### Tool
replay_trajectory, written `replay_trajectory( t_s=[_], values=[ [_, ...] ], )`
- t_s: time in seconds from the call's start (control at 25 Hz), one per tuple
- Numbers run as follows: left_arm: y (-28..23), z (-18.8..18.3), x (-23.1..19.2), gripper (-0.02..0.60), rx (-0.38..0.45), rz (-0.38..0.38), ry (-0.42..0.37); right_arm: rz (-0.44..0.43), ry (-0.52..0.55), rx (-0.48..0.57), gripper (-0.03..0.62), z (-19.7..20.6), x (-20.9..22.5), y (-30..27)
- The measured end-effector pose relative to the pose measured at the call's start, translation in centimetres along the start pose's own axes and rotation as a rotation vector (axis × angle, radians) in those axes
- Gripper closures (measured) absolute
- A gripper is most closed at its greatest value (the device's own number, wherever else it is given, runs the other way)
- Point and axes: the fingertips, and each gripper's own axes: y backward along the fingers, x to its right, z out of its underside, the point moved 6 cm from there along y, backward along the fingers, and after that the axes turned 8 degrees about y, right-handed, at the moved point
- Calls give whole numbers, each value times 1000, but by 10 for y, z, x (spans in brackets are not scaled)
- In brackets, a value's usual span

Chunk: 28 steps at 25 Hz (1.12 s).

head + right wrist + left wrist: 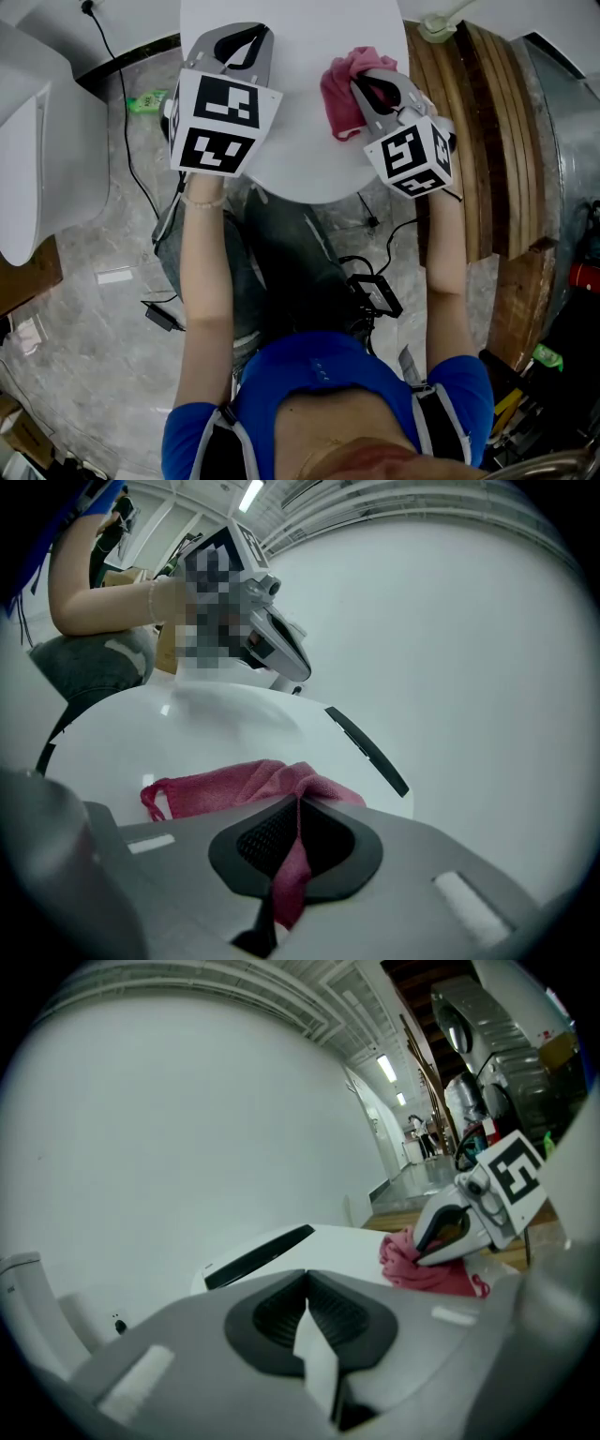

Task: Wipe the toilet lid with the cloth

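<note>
The white toilet lid fills the top middle of the head view. A pink cloth lies bunched on its right part, and my right gripper is shut on it. In the right gripper view a fold of the cloth runs back between the closed jaws of the right gripper, resting on the lid. My left gripper hovers over the lid's left part, shut with nothing in it. Its own view shows the left gripper above the lid, with the cloth to the right.
Curved wooden boards stand right of the toilet, with a metal drum beyond. A second white fixture is at the left. A green bottle and cables lie on the stone floor.
</note>
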Motion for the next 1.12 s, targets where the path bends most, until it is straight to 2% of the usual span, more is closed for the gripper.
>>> replay_trajectory(
  t_s=[0.52,0.72,0.88,1.12],
  values=[
    [-2,1,-1,578,-2,1,1,40,-74,6,588,21,4,11],
    [-2,2,-1,578,-5,0,1,59,-138,19,588,32,5,18],
    [-3,3,-2,578,-10,-1,2,88,-103,10,588,31,2,18],
    [-3,3,-2,578,-9,5,-2,82,-135,23,589,31,1,21]
  ],
)
